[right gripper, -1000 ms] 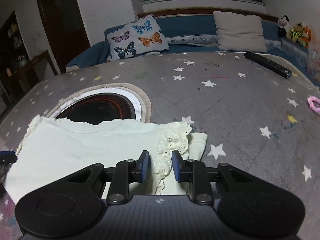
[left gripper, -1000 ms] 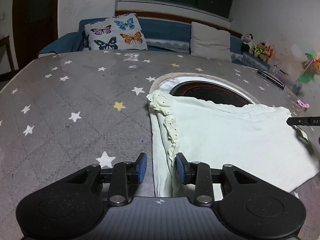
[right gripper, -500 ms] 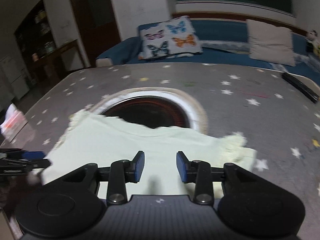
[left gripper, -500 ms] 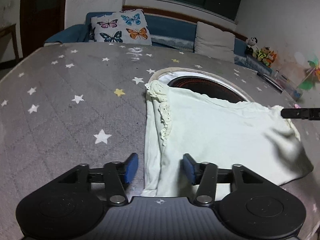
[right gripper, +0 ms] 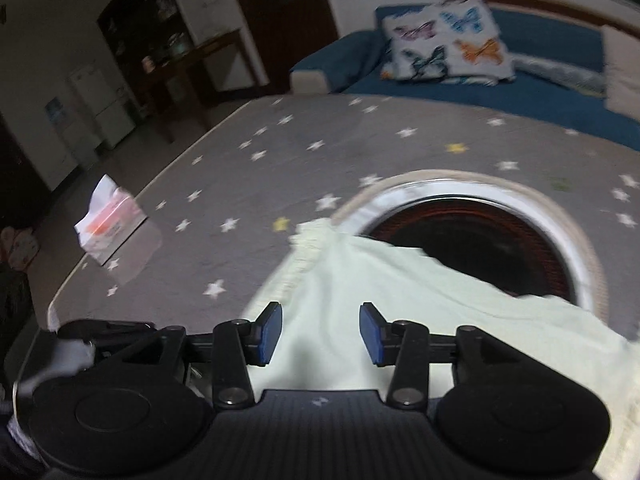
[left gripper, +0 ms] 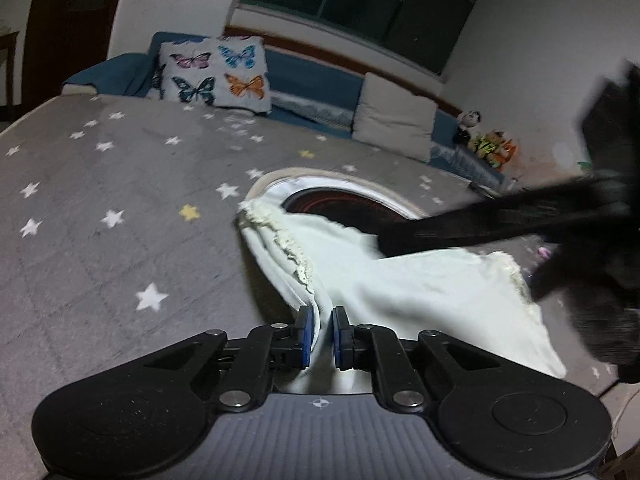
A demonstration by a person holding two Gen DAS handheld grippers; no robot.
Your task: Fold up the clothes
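A pale yellow-green garment [left gripper: 420,292] with lace trim lies on the grey star-patterned table cover [left gripper: 120,208], its far edge over a round dark opening. My left gripper [left gripper: 320,336] is shut on the garment's near left edge, and the cloth rises into folds between its blue pads. In the right wrist view the same garment [right gripper: 400,300] spreads under my right gripper [right gripper: 320,334], which hangs open above it with nothing between its fingers. A blurred dark shape at the right of the left wrist view is the right gripper's body [left gripper: 560,216] passing over the cloth.
A round white-rimmed opening [right gripper: 472,236] sits in the table behind the garment. A pink tissue box [right gripper: 110,226] stands near the table's left edge. A blue sofa [left gripper: 312,80] with a butterfly pillow [left gripper: 216,76] and a beige cushion runs along the far side.
My left gripper has shut on the garment's left edge and lifted it. My right gripper has let go of the lace corner, opened wider and swung leftward over the cloth.
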